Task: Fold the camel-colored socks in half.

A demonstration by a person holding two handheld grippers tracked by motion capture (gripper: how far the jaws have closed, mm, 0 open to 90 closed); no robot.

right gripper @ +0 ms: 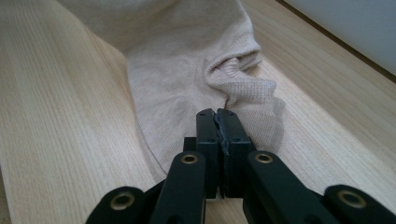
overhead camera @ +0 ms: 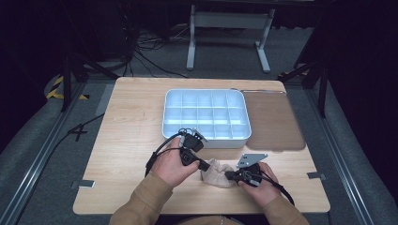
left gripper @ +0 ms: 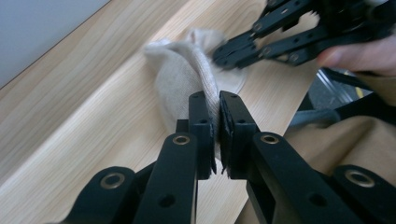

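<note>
i see a pale wood-grain tabletop [overhead camera: 126, 140] on grey floor in a dark room, cables trailing behind. a white divided tray [overhead camera: 205, 117] sits beside a brown mat [overhead camera: 274, 122]. no writing i can read. the beige sock [overhead camera: 217, 172] lies near the front edge; left tongs [left gripper: 217, 105] and right tongs [right gripper: 217, 114] both pinch it.
</note>
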